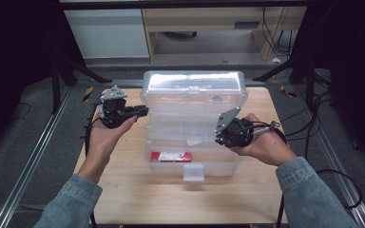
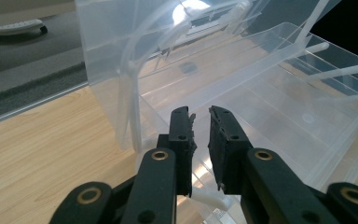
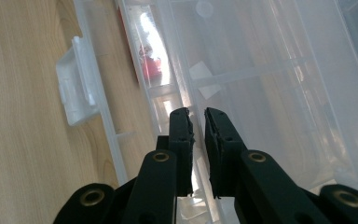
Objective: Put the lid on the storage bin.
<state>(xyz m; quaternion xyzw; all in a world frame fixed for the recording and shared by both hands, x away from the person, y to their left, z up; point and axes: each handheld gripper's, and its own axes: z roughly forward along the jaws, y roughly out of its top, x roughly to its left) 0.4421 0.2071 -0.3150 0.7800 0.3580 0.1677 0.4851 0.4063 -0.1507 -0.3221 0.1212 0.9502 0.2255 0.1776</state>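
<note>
Clear plastic tiered organiser box (image 1: 193,124) stood open between left gripper (image 2: 201,125) and right gripper (image 3: 196,122), both nearly closed, empty; probably gripping its trays next.

A clear, colourless plastic tiered storage box (image 1: 193,124) stands open on a pale wooden counter (image 1: 138,194) with fine straight grain. Its walls look milky white where light glares on the raised lid (image 1: 193,85). A translucent white latch tab (image 1: 193,173) sits on the front. Inside the bottom tray lies a red rectangular item with small white markings (image 1: 171,156). The left hand-held gripper (image 1: 143,111) and right hand-held gripper (image 1: 218,139) are black, each with a grey plate on top; brass-coloured rings dot their black jaws. Both sleeves (image 1: 309,194) are faded blue denim. The floor (image 1: 24,156) around is dark grey.
</note>
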